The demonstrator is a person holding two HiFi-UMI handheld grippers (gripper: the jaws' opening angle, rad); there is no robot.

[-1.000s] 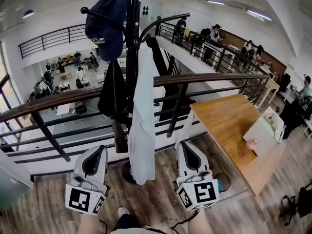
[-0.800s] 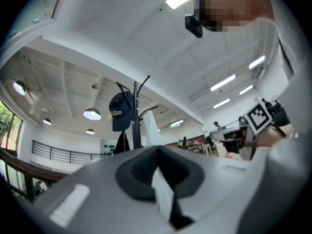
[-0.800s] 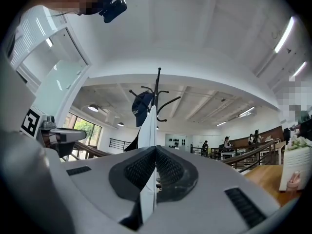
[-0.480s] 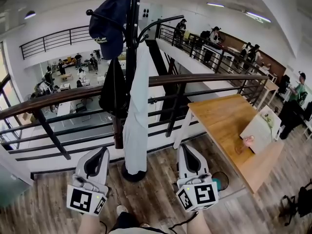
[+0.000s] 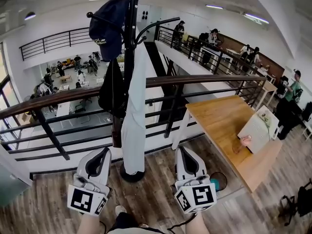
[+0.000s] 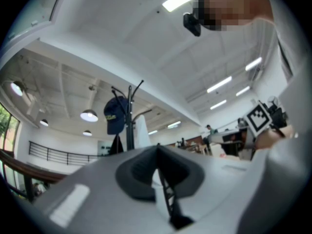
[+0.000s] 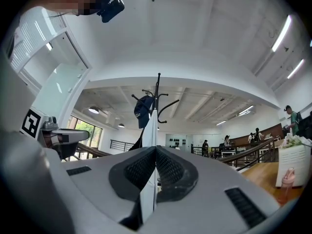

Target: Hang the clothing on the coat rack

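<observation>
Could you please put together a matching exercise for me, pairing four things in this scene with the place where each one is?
Things
1. navy cap
2. white garment
3. black garment
4. wooden table

Places
A. stands to the right of the coat rack
B. hangs down along the rack's pole, almost to its base
C. sits on a hook at the top of the rack
D. hangs below the cap, left of the pole

Pairs: 1-C, 2-B, 3-D, 4-A
</observation>
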